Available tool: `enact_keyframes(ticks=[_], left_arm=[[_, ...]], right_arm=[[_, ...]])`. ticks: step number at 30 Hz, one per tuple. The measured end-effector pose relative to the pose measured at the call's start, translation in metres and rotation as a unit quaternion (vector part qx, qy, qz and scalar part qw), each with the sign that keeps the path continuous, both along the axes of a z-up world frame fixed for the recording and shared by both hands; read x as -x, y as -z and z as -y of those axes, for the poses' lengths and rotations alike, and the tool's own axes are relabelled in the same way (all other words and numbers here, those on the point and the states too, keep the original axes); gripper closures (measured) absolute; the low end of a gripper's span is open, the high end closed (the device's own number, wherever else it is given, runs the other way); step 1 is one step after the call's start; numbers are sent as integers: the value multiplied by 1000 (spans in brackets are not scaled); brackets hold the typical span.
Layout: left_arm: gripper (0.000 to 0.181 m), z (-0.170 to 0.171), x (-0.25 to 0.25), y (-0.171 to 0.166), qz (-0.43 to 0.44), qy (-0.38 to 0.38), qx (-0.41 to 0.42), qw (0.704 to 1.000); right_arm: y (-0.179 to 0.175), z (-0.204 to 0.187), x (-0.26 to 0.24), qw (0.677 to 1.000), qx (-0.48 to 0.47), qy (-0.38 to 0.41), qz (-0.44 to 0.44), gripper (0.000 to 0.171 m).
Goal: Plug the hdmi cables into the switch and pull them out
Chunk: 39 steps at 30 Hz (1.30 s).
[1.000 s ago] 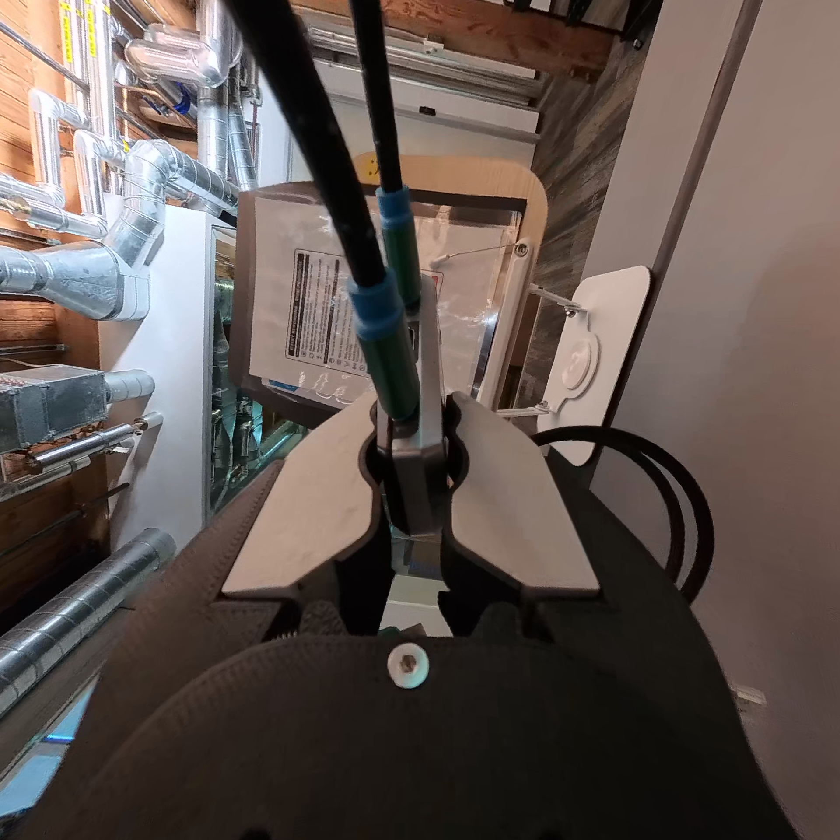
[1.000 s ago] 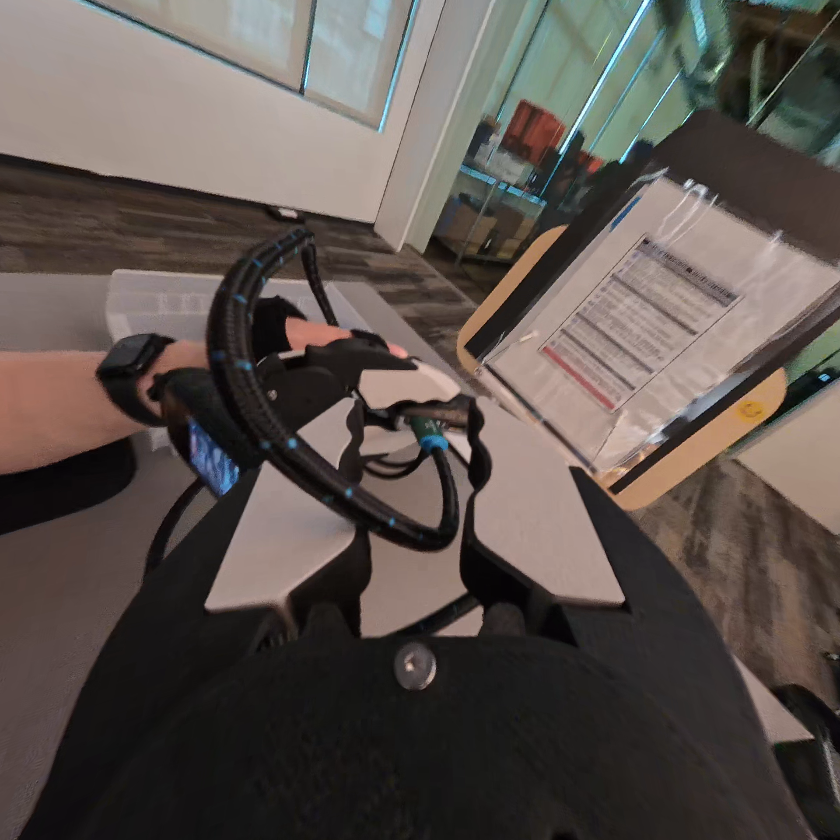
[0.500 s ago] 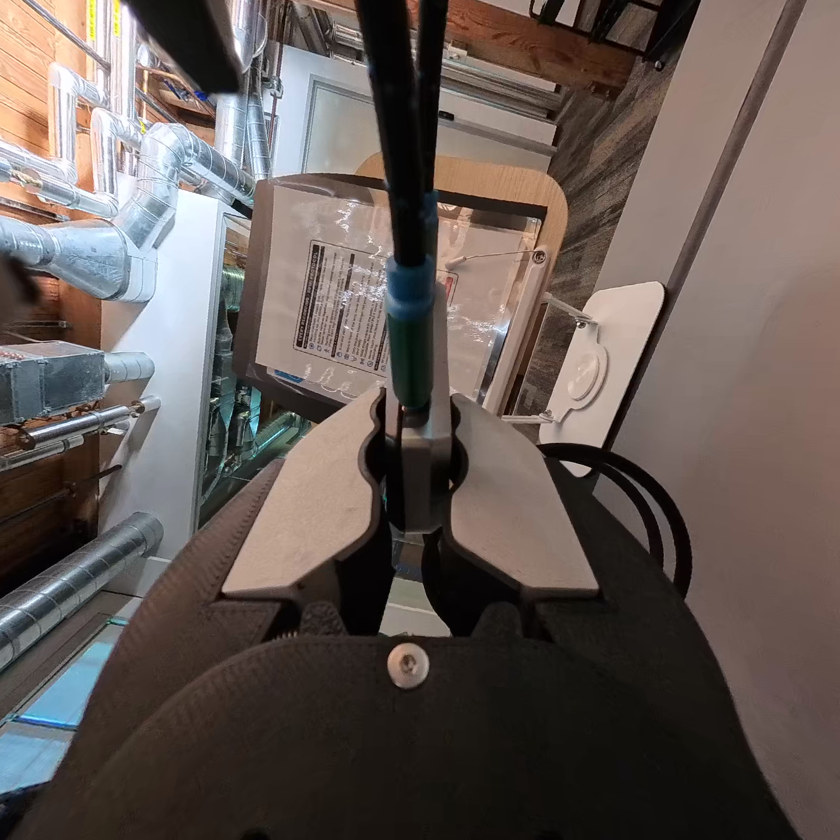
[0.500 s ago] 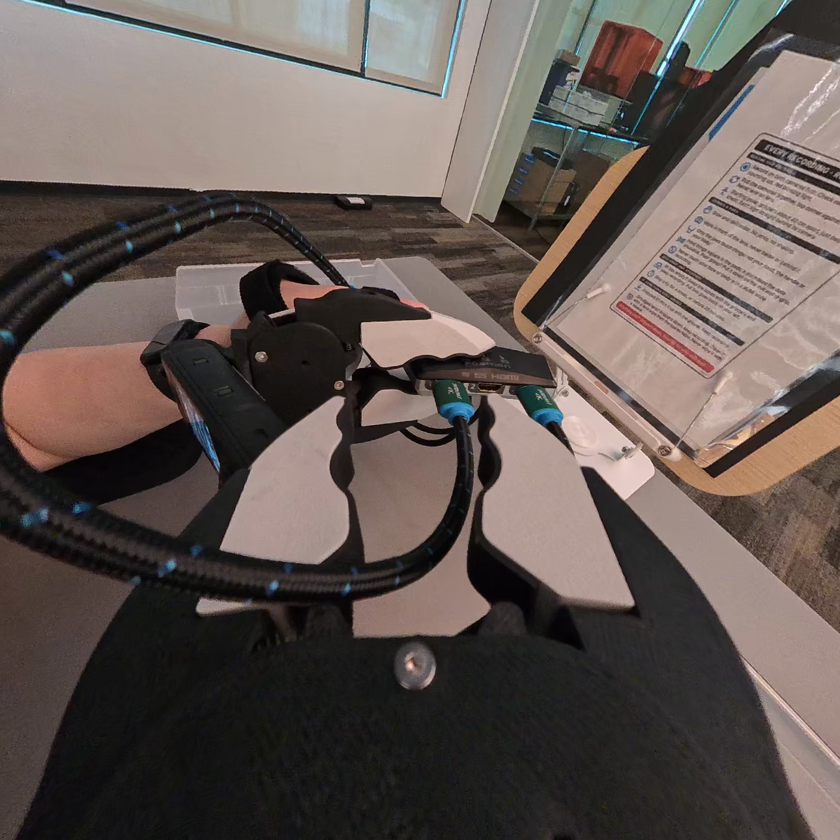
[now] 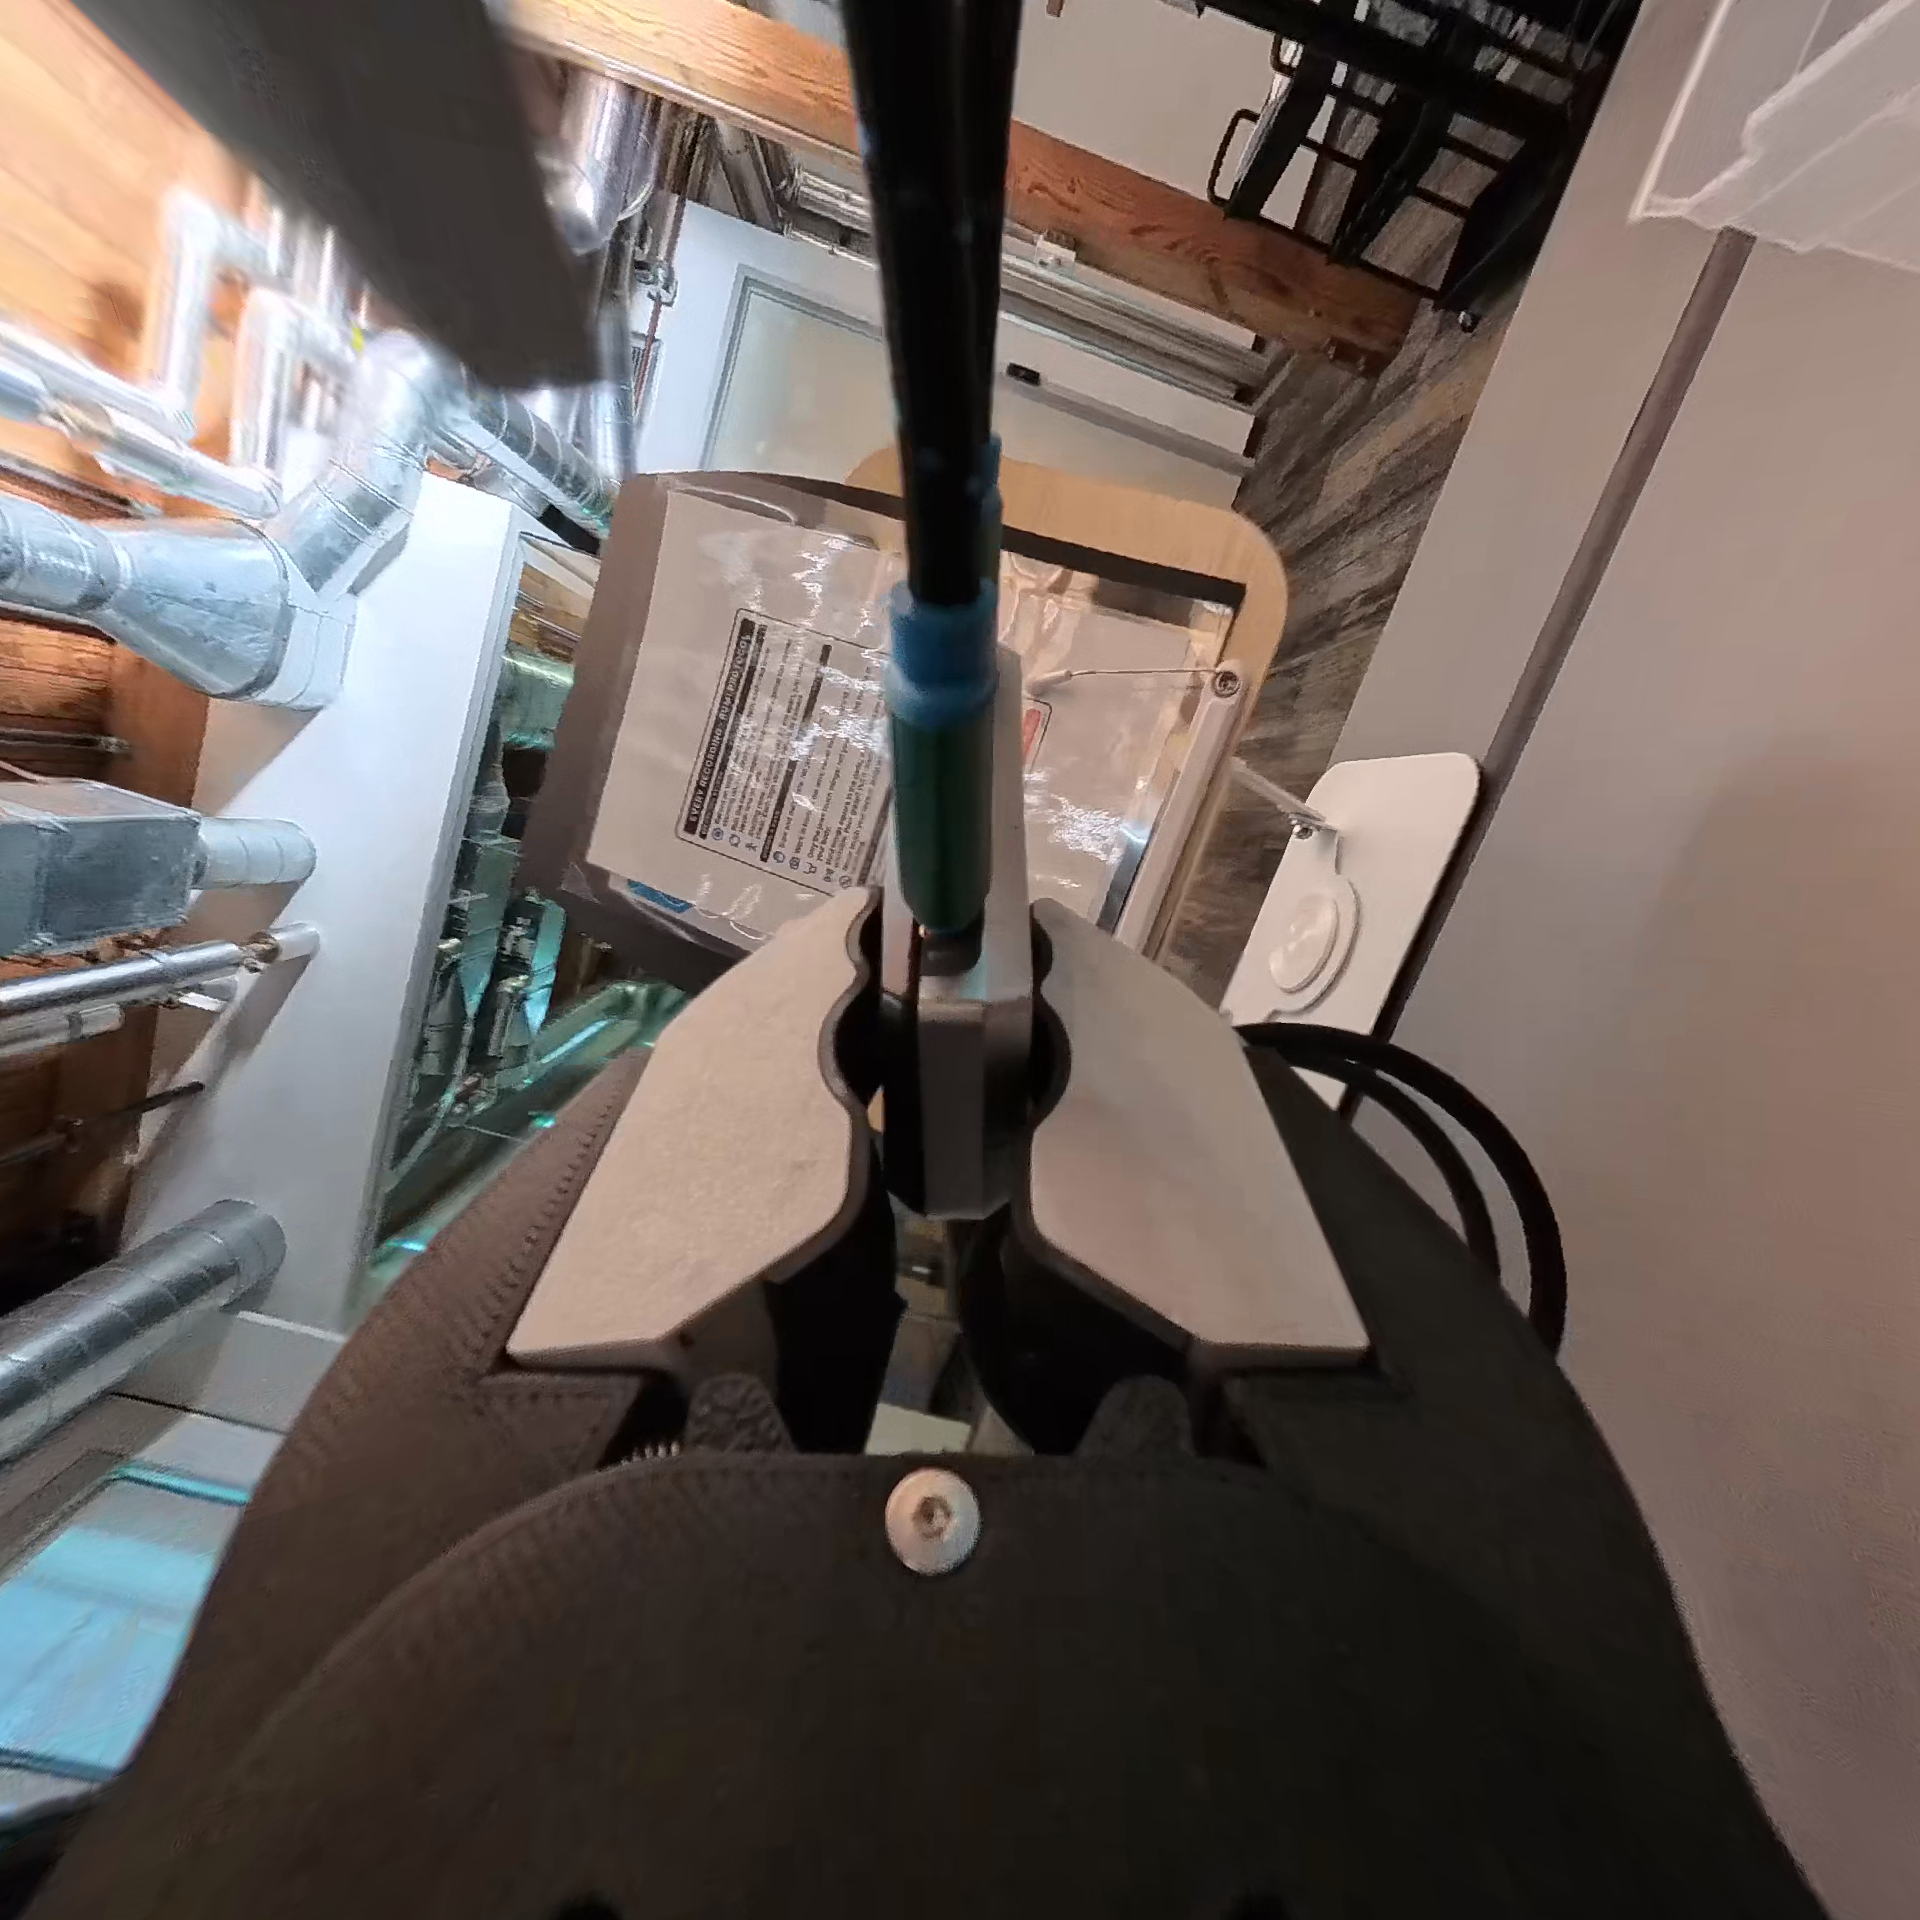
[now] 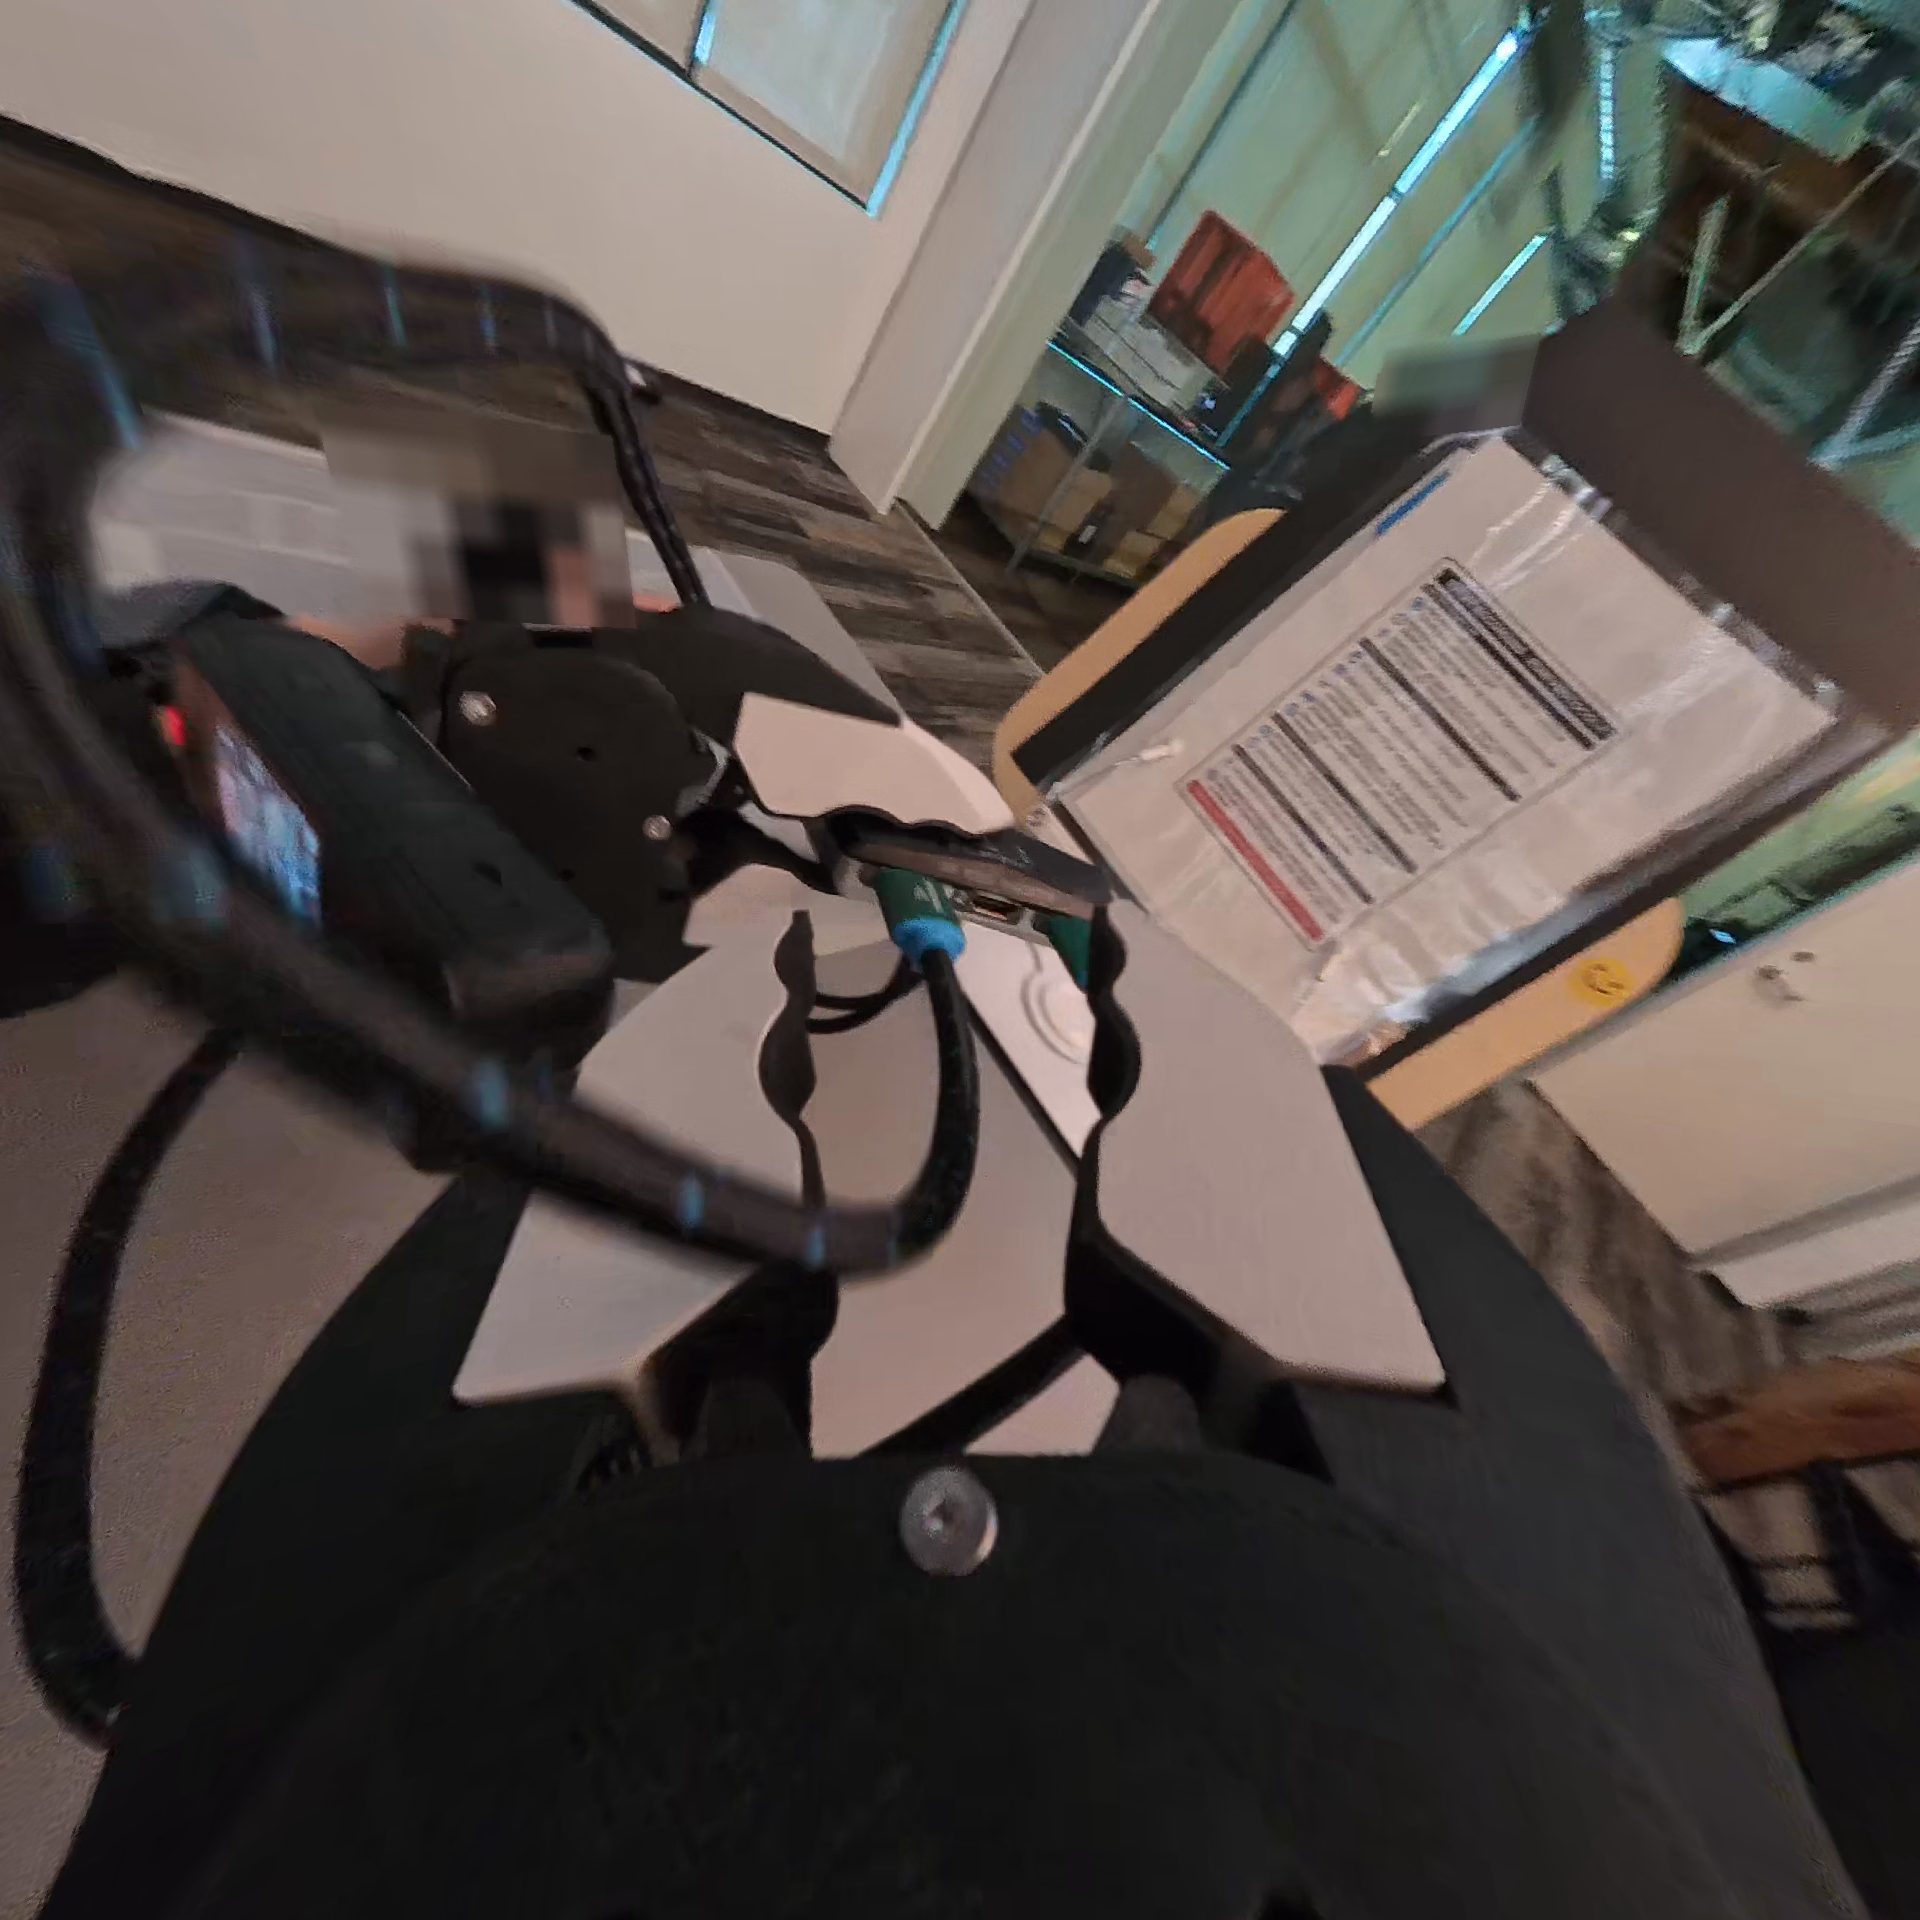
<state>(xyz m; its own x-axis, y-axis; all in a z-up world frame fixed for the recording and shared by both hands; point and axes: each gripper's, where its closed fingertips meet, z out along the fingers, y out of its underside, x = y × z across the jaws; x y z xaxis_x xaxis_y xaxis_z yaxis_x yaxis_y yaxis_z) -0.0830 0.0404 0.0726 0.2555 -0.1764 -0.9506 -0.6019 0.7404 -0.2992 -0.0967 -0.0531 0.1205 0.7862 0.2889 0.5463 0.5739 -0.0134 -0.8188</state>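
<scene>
Switch [image 5: 961, 1081]: grey metal.
Plug [image 5: 935, 831]: green body, blue collar.
Cable [image 6: 623, 1184]: black braid, blue flecks.
Table [image 6: 208, 1195]: plain grey.

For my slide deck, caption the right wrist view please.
Open right tool approaches the HDMI switch clamped in the left tool, two cables plugged in.
</scene>
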Motion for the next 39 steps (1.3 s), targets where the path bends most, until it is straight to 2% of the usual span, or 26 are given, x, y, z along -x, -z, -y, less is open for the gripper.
enact_keyframes(ticks=[3, 6, 9, 13, 16, 19, 21, 25, 31, 35, 39], left_arm=[[158, 0, 2, -4, 30, 12, 51, 998], [158, -4, 6, -9, 39, -3, 41, 998], [158, -3, 5, -8, 36, -6, 30, 999], [159, 1, 0, -3, 23, -13, 10, 1000], [158, 4, -3, 0, 22, -5, 12, 1000], [158, 9, -5, -1, 30, -2, -1, 1000], [158, 10, -6, -1, 29, -2, -5, 1000], [158, 11, -7, 1, 34, -3, 1, 999], [158, 15, -10, 5, 27, 1, 16, 1000], [158, 25, -15, 10, 0, 31, 2, 1000], [158, 34, -19, 12, -14, 45, -3, 999]], right_arm=[[7, -3, -8, 999, 14, 31, 20, 115], [8, -7, -15, 998, 33, 42, -31, 116], [4, -8, -14, 998, 28, 12, -63, 120], [-8, -1, -4, 998, -41, 4, 41, 135], [2, 3, 10, 995, -38, -16, 93, 139], [21, -6, 5, 999, 43, -3, 30, 137], [30, -9, -3, 997, 81, 8, 3, 144], [30, -11, -5, 997, 73, -6, 12, 146], [33, -18, -5, 996, 36, -12, 81, 144], [37, -9, 0, 987, 29, -50, 147, 146], [39, -1, -4, 976, 21, -65, 208, 137]])
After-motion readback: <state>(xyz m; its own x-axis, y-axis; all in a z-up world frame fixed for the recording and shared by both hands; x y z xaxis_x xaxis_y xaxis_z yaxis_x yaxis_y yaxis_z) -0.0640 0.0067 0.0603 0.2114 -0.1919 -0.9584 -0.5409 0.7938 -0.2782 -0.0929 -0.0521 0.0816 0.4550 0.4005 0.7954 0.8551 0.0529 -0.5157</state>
